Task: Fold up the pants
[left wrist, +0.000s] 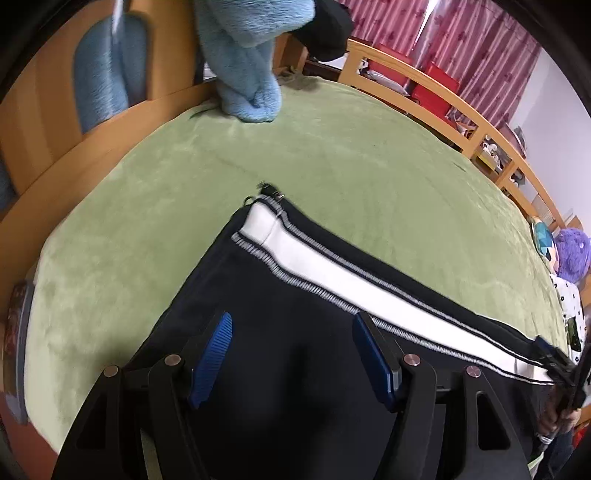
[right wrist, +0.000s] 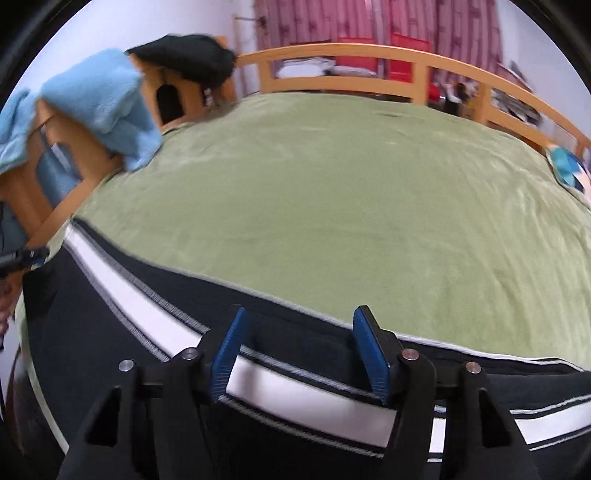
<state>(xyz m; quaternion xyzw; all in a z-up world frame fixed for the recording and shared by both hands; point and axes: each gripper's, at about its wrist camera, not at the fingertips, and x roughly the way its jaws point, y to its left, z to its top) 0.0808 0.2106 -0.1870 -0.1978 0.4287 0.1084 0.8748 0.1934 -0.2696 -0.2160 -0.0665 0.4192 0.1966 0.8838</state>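
Observation:
Dark navy pants [left wrist: 295, 302] with a white side stripe lie flat on a green bed cover [left wrist: 332, 155]. The leg hem with a small zipper points toward the far side. My left gripper [left wrist: 291, 325] is open, its blue pads spread above the dark cloth near the hem end. My right gripper [right wrist: 299, 321] is open above the stripe [right wrist: 314, 402] of the pants [right wrist: 110, 332], further along the leg. The right gripper shows at the right edge of the left wrist view [left wrist: 554, 358]. The left gripper shows at the left edge of the right wrist view [right wrist: 22, 256].
A light blue fleece [left wrist: 247, 55] hangs over the wooden bed frame [left wrist: 424, 74] at the far left. Black clothing [right wrist: 188, 55] lies on the frame. Plush toys [left wrist: 570, 251] sit at the right edge. Red curtains [right wrist: 369, 22] hang behind.

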